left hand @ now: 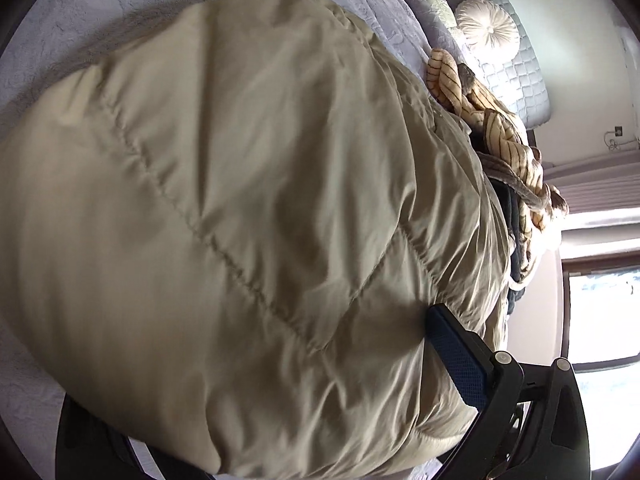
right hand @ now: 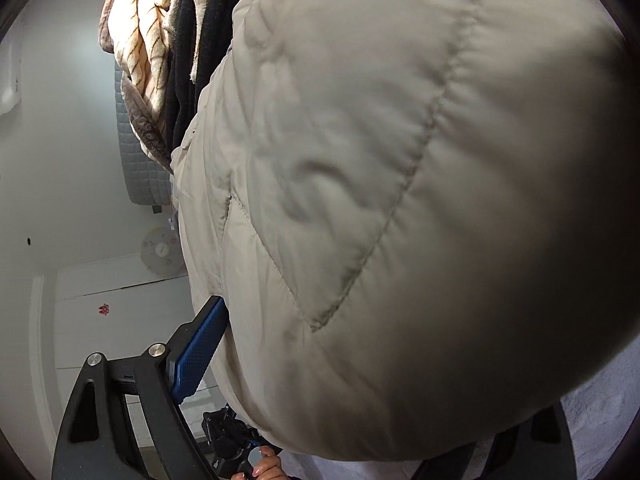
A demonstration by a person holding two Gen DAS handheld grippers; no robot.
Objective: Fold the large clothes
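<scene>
A beige quilted puffer jacket (left hand: 248, 208) fills the left wrist view and hangs over the bed. My left gripper (left hand: 320, 392) is shut on the jacket; only its right blue pad (left hand: 456, 356) shows, the other finger is hidden under the fabric. In the right wrist view the same jacket (right hand: 400, 200) fills most of the frame. My right gripper (right hand: 320, 360) is shut on the jacket; its left blue pad (right hand: 200, 348) presses the fabric edge, the other finger is hidden.
A lilac bedspread (left hand: 120, 8) lies below the jacket. A pile of clothes with a striped cream garment (left hand: 508, 136) and dark items lies beside it, also seen in the right wrist view (right hand: 148, 40). A round white cushion (left hand: 488, 28) and padded headboard (left hand: 516, 76) are behind.
</scene>
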